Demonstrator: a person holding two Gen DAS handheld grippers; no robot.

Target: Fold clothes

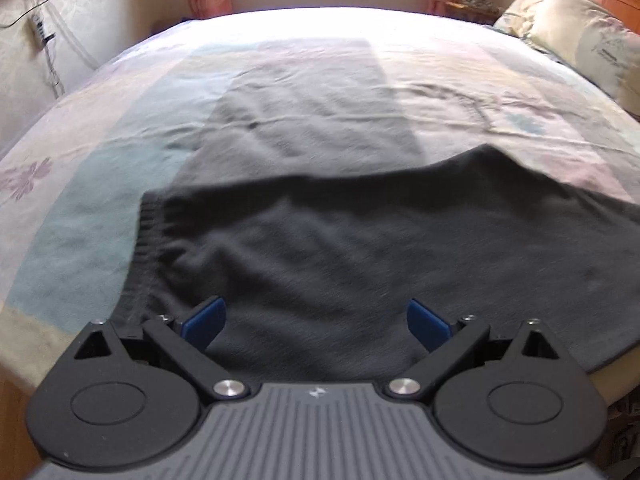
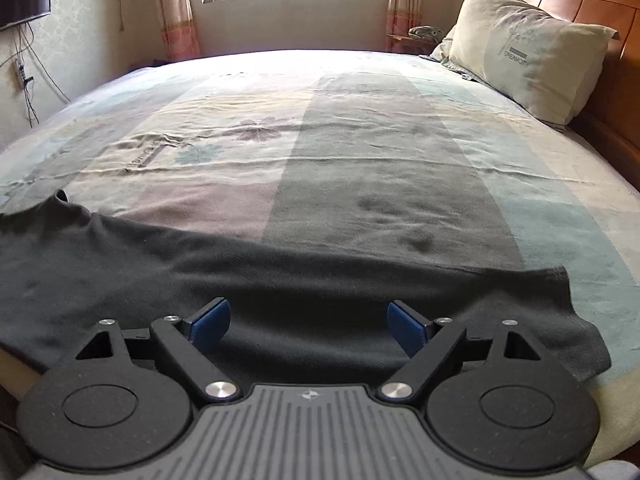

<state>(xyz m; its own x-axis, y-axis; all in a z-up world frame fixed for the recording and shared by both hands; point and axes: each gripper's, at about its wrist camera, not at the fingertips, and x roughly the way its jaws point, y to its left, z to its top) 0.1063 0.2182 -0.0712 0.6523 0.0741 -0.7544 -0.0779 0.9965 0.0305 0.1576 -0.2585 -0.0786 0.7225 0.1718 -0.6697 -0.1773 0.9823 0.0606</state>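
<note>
From the left wrist the left tool (image 1: 316, 322) is spread wide with nothing pinched over the dark garment (image 1: 320, 248) lying on the bed (image 1: 80, 152), and the right wrist shows the right tool (image 2: 309, 326) gaping too, so folding looks barely begun.

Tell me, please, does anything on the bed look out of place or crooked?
Nothing is damaged or spilled. The dark garment lies askew along the near edge of the bed, its far edge slanting and wrinkled. The pillow leans on the headboard.
</note>
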